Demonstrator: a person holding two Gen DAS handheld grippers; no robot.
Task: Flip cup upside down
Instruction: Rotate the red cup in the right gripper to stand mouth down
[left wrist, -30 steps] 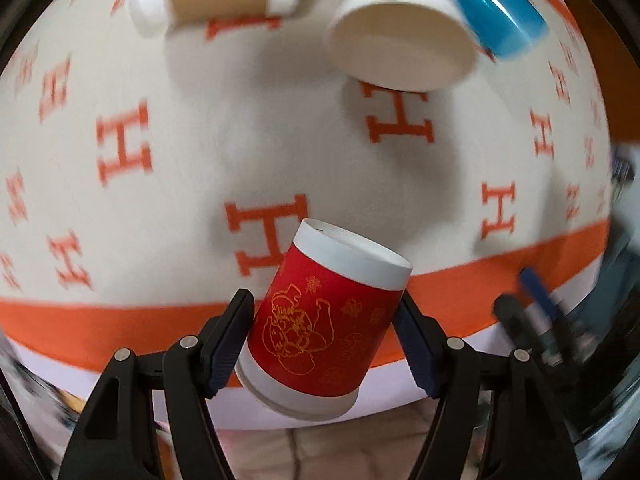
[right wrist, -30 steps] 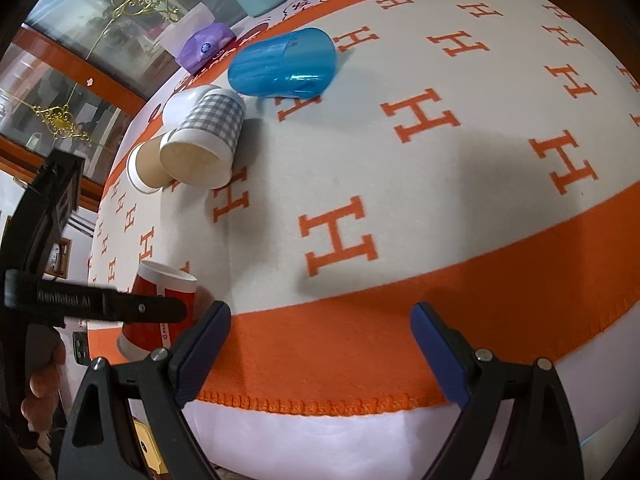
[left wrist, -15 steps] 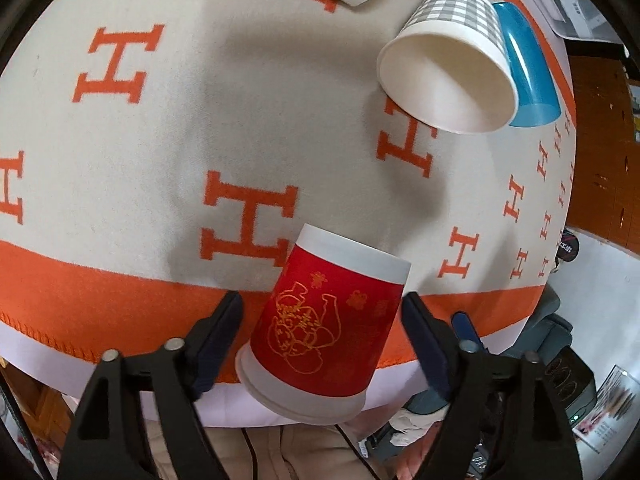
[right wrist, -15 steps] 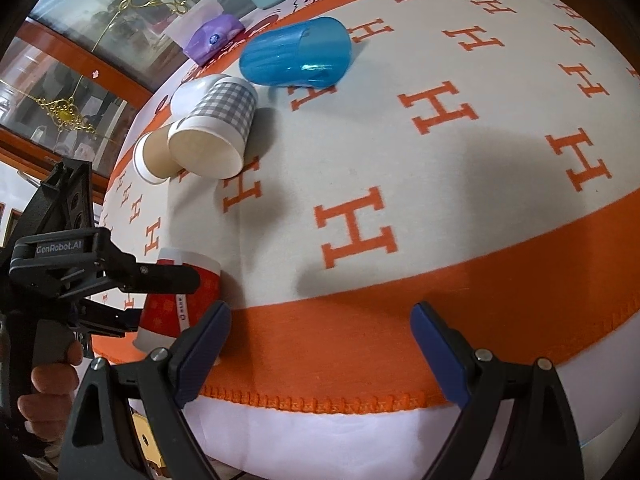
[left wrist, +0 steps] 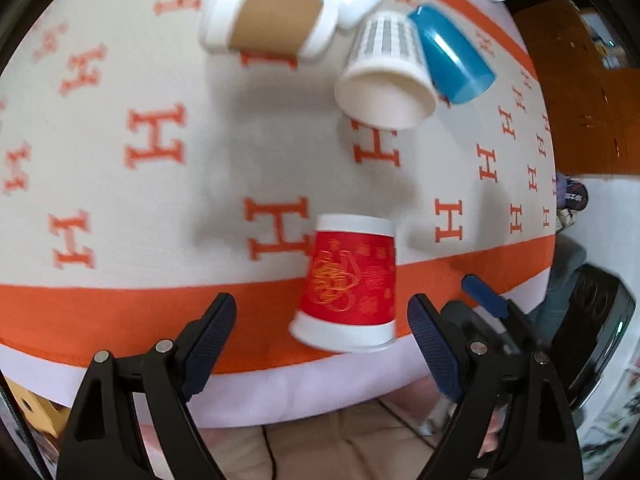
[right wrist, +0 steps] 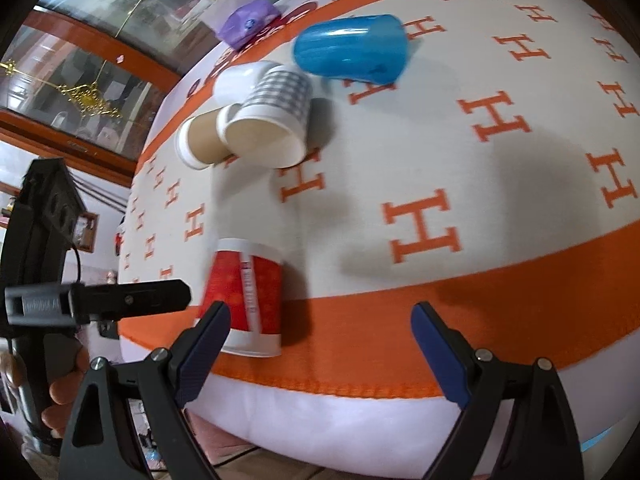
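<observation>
My left gripper [left wrist: 322, 334] has its jaws spread wide, and the red paper cup with gold print and white bands [left wrist: 350, 284] stands free between them, touching neither pad. The cup sits on the orange border stripe of the cream blanket patterned with orange H letters [left wrist: 152, 184], near the table's front edge; whether its mouth is up or down I cannot tell. From my right wrist view the same red cup [right wrist: 248, 292] stands just behind my right gripper's left finger. My right gripper [right wrist: 320, 338] is also spread apart, holding nothing, over the orange stripe.

Further back, four other cups lie on their sides in a cluster. The grey-checked white paper cup [left wrist: 386, 76] shows its open mouth, and its inside looks empty. Beside it lies the translucent blue plastic tumbler [left wrist: 450, 54]. The brown-sleeved paper cup [left wrist: 272, 20] and a plain white cup [right wrist: 242, 80] lie close by.
</observation>
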